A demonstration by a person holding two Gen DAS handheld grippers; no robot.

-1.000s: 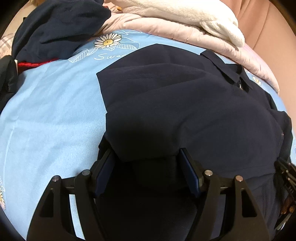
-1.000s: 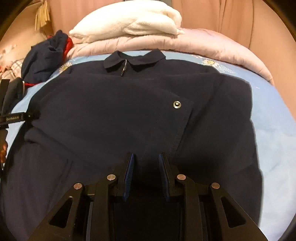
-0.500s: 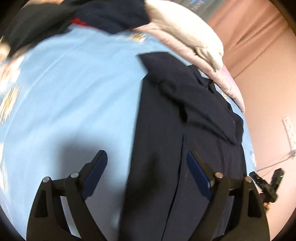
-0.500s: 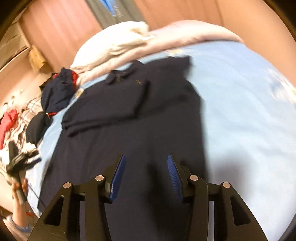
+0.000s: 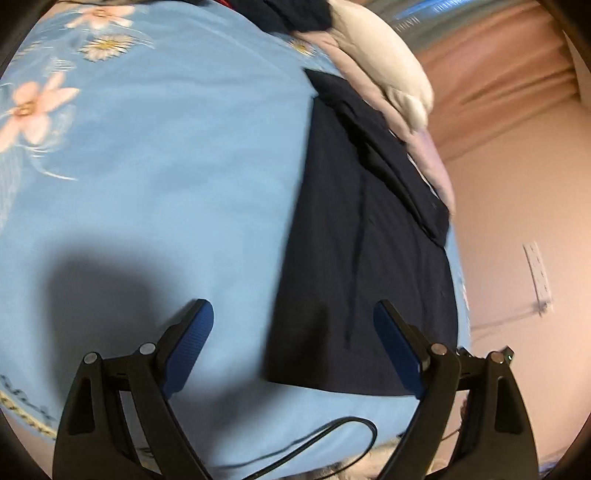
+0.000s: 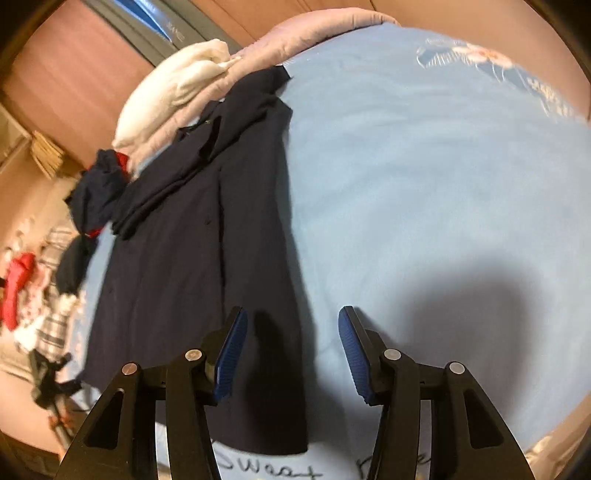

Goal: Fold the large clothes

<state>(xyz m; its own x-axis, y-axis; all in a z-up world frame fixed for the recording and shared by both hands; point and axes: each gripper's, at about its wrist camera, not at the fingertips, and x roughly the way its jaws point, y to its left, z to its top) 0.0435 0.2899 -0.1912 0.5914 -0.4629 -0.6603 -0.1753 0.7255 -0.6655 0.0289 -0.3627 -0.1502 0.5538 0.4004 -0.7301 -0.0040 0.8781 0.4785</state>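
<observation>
Pillow [image 5: 384, 55] lies beyond navy shirt [image 5: 369, 258]; left hand-held gripper [image 5: 293, 321] spread, right hand-held gripper [image 6: 290, 325] opening, both empty

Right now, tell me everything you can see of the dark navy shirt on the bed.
The dark navy shirt lies flat on the light blue floral bedsheet, already folded lengthwise into a long narrow strip. It looks like thin, matte woven cloth. Its collar end points toward the pink quilt and white blanket, with a sleeve folded across the upper part. A front seam runs down its length. The hem end lies nearest both cameras. No fingers touch it.
</observation>
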